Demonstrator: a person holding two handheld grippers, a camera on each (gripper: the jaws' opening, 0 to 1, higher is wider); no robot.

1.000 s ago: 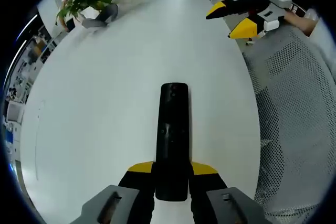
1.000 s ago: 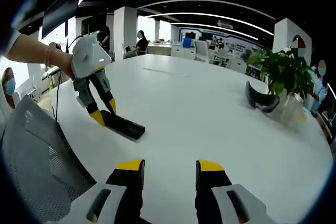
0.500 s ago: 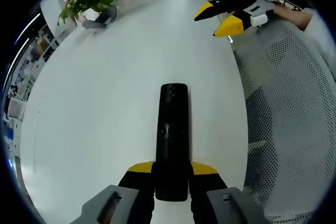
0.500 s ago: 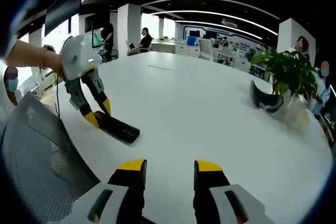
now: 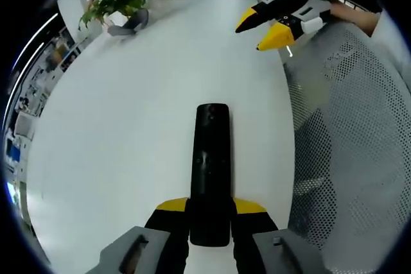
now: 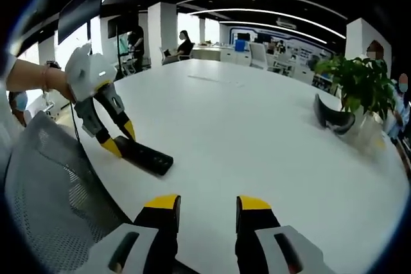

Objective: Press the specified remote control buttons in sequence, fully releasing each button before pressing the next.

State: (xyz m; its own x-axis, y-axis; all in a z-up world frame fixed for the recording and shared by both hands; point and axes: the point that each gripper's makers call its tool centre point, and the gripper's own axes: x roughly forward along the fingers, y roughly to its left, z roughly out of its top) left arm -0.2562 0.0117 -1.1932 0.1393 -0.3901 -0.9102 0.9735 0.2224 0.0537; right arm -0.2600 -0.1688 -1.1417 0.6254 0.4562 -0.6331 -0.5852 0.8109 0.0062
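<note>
1. Table (image 5: 128, 94): big white round top. It runs from 6 to 12 in my L gripper view and spans the R gripper view (image 6: 257, 133) too. Mesh chair (image 5: 359, 158) is at 3 in the L view and at 8 in the R view.
2. Remote (image 5: 211, 171): black, long and slim, lying flat on the table near the chair-side edge. In the L view its long axis runs straight 6 to 12 along my jaws. In the R view (image 6: 144, 156) it sits at 9–10, lying slantwise.
3. L gripper (image 5: 211, 219): clamped on the remote's near end, one yellow tip on each side, so it pins the remote. In the R view (image 6: 119, 139) its tips are at the remote's left end.
4. R gripper (image 6: 207, 206): jaws apart and holding nothing, above the table and well apart from the remote. In the L view (image 5: 266, 30) it shows at 1, tips pointing toward 9.
5. Key relation: the remote is at 9–10 of my R gripper, free end toward me. I judge R is the presser and must swing left and down onto the top face. No press yet.
6. Buttons: only faint marks mid-face, so I can't tell which is which.
</note>
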